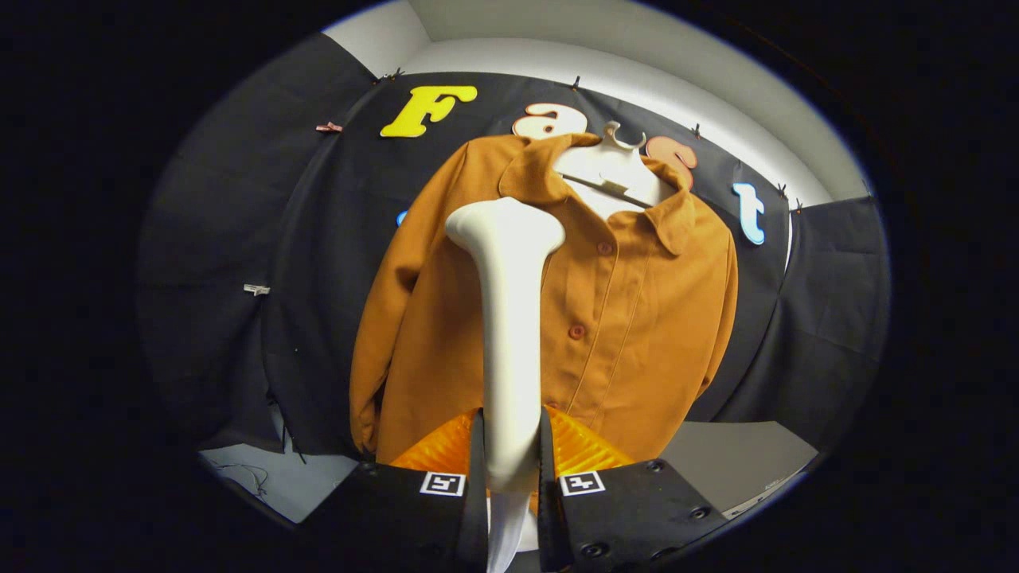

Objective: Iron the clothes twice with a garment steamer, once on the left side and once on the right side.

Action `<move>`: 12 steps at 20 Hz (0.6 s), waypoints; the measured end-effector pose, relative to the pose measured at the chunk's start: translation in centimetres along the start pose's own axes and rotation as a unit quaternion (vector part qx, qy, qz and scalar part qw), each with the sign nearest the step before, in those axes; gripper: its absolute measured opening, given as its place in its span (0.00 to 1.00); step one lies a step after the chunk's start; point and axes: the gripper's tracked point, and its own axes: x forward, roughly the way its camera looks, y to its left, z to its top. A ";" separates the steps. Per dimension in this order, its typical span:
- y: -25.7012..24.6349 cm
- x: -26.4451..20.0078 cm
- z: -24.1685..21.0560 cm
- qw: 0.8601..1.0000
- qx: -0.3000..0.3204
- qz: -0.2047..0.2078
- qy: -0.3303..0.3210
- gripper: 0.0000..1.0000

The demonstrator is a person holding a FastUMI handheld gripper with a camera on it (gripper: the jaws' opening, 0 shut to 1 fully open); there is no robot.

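At the bottom centre of the frame, the tongs are clamped on the handle of a white garment steamer, both fingers pressing its sides. The steamer rises up the middle, its head against the chest of a brown buttoned shirt hanging on a white hanger at centre.

White garment steamer stands upright, handle clamped between both fingers of the gripper, head against upper left chest of the shirt. Brown button-front shirt hangs on a white hanger, collar open, sleeves down.
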 end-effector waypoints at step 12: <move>1.0 0.0 -8.2 0.996 0.006 0.012 0.086 0.28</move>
